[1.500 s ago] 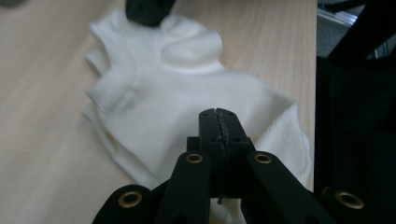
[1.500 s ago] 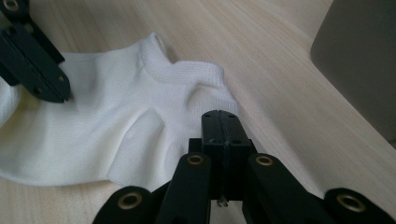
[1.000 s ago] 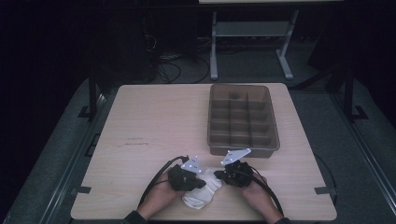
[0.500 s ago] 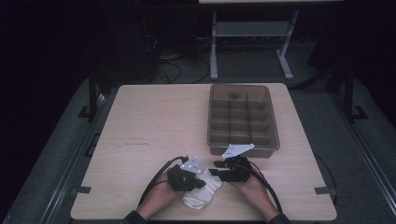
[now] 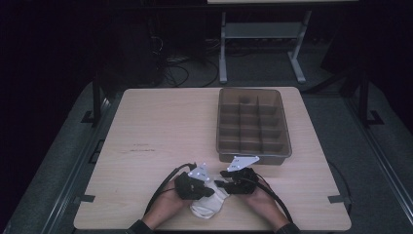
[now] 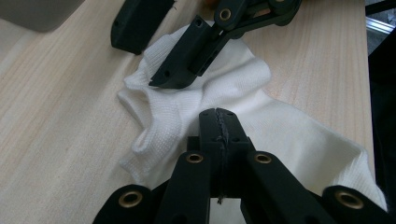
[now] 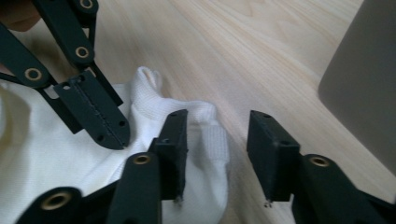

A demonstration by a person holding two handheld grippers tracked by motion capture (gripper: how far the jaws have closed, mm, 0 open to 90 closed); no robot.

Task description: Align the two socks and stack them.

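A white sock (image 5: 207, 208) lies crumpled at the near edge of the table, between the person's two hands. My left gripper (image 5: 209, 191) is shut, and its tips (image 6: 219, 116) pinch the cloth near the sock's (image 6: 299, 135) middle. My right gripper (image 5: 219, 179) faces it from the right. Its jaws have just been opening and now stand apart (image 7: 220, 116). One right finger (image 7: 173, 140) rests over the sock's ribbed cuff (image 7: 210, 140), the other over bare wood. In the left gripper view the right gripper (image 6: 149, 51) hovers at the sock's far edge.
A brown translucent bin (image 5: 253, 158) divided into several compartments stands just beyond the right gripper, and its wall (image 7: 364, 79) is close on that side. Bare wooden table (image 5: 160, 126) stretches to the left and back. Cables trail from both grippers toward the near edge.
The right gripper's jaws have parted and let go of the sock's cuff. The left gripper has stayed shut in the same spot on the sock.
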